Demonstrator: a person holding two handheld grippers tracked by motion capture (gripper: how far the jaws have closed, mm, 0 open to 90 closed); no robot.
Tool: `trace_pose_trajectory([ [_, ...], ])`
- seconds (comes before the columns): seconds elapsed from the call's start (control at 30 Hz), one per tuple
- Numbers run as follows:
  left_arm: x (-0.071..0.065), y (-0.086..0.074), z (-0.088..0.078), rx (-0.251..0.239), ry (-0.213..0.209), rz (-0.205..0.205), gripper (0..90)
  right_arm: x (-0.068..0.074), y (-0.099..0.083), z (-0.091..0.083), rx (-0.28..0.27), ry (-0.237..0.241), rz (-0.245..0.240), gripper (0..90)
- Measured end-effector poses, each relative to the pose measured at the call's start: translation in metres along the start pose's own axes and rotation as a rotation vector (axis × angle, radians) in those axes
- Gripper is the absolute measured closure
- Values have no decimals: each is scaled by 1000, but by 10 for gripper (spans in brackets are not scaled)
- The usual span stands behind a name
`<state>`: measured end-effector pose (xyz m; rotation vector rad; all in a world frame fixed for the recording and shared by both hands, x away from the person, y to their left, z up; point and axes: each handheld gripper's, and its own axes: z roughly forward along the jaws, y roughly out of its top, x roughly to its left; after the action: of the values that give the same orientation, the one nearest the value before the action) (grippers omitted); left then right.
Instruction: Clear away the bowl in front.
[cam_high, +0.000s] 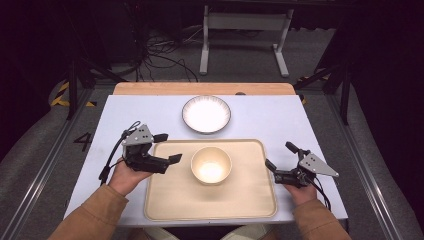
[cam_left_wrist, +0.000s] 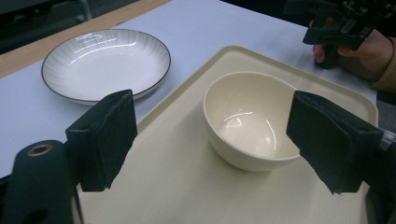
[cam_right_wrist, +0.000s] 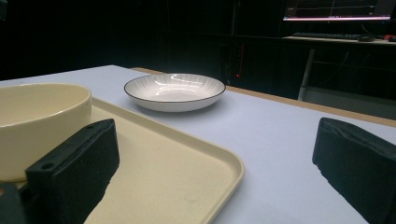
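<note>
Nearest the person, two forearms in tan sleeves come in over the pale blue-grey table (cam_high: 280, 120). The left hand (cam_high: 126, 175) grips the left gripper (cam_high: 167, 148) at the left edge of the rectangular cream plastic tray (cam_high: 165, 200), its jaws spread wide and holding nothing, aimed rightwards at the round cream ceramic bowl (cam_high: 211, 165). The right hand (cam_high: 300, 192) holds the right gripper (cam_high: 280, 156) just beside the tray's right edge, over bare table and angled up-left; its jaws are likewise parted and empty, though whether the gripper rests on the table is hard to tell. The bowl stands upright in the tray's middle. Beyond the tray, apart from it, sits a shallow white plate with a dark rim (cam_high: 206, 114).
</note>
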<state>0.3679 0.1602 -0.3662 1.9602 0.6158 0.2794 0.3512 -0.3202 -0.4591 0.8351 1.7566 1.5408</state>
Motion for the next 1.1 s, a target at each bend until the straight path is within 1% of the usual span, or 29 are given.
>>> trace_pose_trajectory([
  [0.13, 2, -9, -7, -39, 9, -5, 149, 0, 0, 0, -1, 2, 1, 9],
  [0.17, 2, -11, -8, -50, 9, -12, 143, 0, 0, 0, -1, 1, 1, 9],
  [0.33, 4, -23, -15, -104, 21, -16, 107, 0, 0, 0, -3, 4, -5, 9],
  [0.47, 5, -32, -20, -129, 20, -26, 108, 0, 0, 0, -4, 4, -5, 9],
  [0.5, 6, -34, -22, -128, 22, -24, 108, 0, 0, 0, -4, 4, -5, 9],
  [0.53, 7, -37, -23, -137, 25, -32, 108, 0, 0, 0, -4, 4, -5, 9],
  [0.6, 9, -42, -26, -148, 32, -36, 108, 0, 0, 0, -4, 3, -5, 9],
  [0.63, 10, -45, -28, -158, 31, -46, 107, 0, 0, 0, -5, 2, -5, 9],
  [0.73, 12, -50, -30, -173, 36, -50, 100, 0, 0, 0, -5, 0, -5, 8],
  [0.77, 14, -55, -33, -183, 43, -55, 95, 0, 0, 0, -6, 0, -5, 8],
  [0.8, 14, -55, -33, -183, 43, -55, 93, 0, 0, 0, -6, 0, -5, 8],
  [0.83, 14, -59, -35, -190, 46, -61, 93, 1, 0, 0, -7, 0, -2, 7],
  [0.93, 15, -65, -38, -209, 52, -49, 83, 0, 0, 0, -7, -2, -3, 8],
  [1.1, 17, -73, -40, -222, 64, -54, 61, 0, 0, -1, -8, -1, -4, 7],
])
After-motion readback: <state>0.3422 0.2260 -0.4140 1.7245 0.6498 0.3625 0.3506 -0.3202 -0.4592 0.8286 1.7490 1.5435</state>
